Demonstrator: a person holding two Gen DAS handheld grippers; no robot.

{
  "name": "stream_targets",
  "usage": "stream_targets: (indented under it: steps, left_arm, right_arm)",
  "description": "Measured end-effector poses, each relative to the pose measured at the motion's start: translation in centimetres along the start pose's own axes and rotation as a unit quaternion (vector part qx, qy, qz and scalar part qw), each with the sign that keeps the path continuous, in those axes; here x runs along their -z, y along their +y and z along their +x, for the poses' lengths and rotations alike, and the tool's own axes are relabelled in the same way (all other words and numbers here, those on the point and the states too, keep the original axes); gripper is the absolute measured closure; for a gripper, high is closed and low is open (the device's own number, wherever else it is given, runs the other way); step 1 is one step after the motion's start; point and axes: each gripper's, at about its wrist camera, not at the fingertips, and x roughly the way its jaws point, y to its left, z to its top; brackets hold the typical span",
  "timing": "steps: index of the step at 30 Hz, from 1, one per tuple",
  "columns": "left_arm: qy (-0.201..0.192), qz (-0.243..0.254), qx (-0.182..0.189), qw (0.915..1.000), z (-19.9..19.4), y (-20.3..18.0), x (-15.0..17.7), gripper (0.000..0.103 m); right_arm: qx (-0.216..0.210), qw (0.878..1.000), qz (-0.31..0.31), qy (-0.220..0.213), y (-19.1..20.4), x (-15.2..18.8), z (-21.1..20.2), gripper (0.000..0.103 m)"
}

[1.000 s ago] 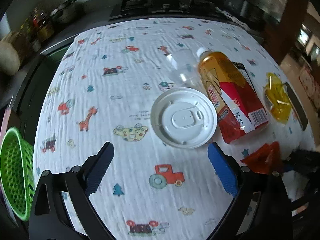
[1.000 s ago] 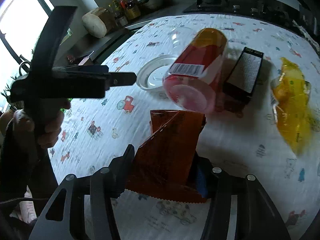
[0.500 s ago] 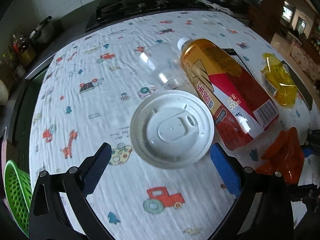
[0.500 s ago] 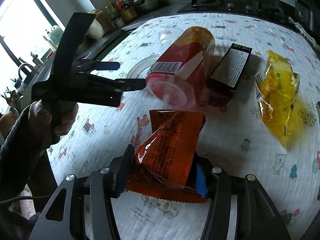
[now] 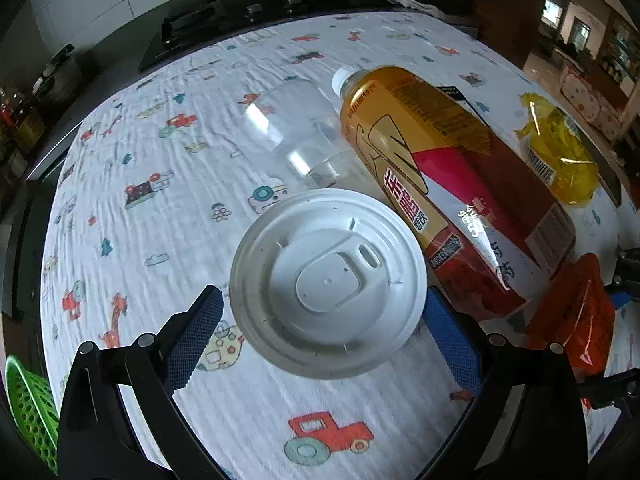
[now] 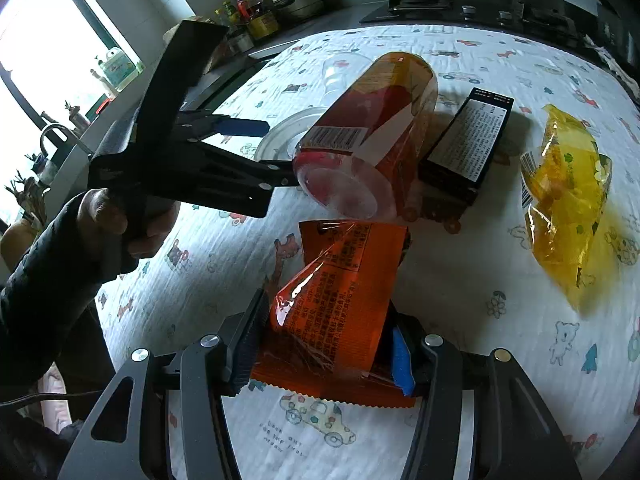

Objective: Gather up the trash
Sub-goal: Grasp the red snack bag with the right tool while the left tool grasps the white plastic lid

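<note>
The left gripper [image 5: 320, 328] is spread wide around the white cup lid [image 5: 328, 282] in the tablecloth's middle (nothing pinched), ready for closing. The orange snack wrapper [image 6: 340, 300] is pinched by the right gripper [image 6: 326, 340] for carrying.

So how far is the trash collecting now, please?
Nothing looks binned yet; what the green basket holds is hidden. In hand: the right gripper is shut on the orange wrapper; the left gripper, jaws open and just widened, straddles the white lid. Left on the cloth: the bottle, clear cup, black box, yellow bag.
</note>
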Motion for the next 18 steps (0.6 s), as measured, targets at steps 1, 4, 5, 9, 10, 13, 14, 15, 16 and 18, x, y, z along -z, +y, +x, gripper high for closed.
stream_targets:
  steps: [1,4,5,9,10,13,14,15,16,18]
  left_arm:
    - [0.001,-0.001,0.000,1.0000,0.2,0.0,0.0,0.005]
    - [0.000,-0.009,0.009,0.9999,0.4,0.4,0.0,0.005]
    - [-0.002,-0.012,0.012,0.9999,0.4,0.4,0.0,0.005]
    - [-0.015,-0.010,0.017,0.9997,0.3,0.4,0.2,0.010]
    - [-0.018,-0.009,0.015,0.9997,0.2,0.4,0.3,0.010]
    - [-0.029,-0.006,0.010,0.9995,-0.2,0.2,0.4,0.011]
    - [-0.031,-0.007,0.009,0.9995,-0.3,0.2,0.5,0.011]
    - [-0.033,-0.008,0.009,0.9994,-0.5,0.2,0.6,0.011]
    - [-0.035,-0.010,0.010,0.9993,-0.8,0.1,0.7,0.011]
    - [-0.038,-0.012,0.008,0.9992,-1.4,0.1,1.0,0.012]
  right_arm:
    - [-0.001,1.000,0.001,0.000,0.0,0.0,0.0,0.051]
    - [-0.001,1.000,0.001,-0.001,0.1,-0.1,0.1,0.051]
    - [-0.001,1.000,0.002,-0.001,0.0,-0.1,0.1,0.051]
    - [0.000,1.000,0.002,-0.002,0.1,-0.2,0.2,0.051]
    - [0.001,1.000,0.002,-0.002,0.1,-0.2,0.2,0.051]
    - [0.002,1.000,0.004,-0.004,0.2,-0.3,0.2,0.051]
    - [0.003,1.000,0.004,-0.004,0.3,-0.3,0.2,0.051]
    - [0.004,1.000,0.004,-0.004,0.4,-0.3,0.2,0.051]
    - [0.004,1.000,0.004,-0.004,0.5,-0.2,0.2,0.051]
    - [0.005,1.000,0.003,-0.005,0.8,-0.2,0.1,0.051]
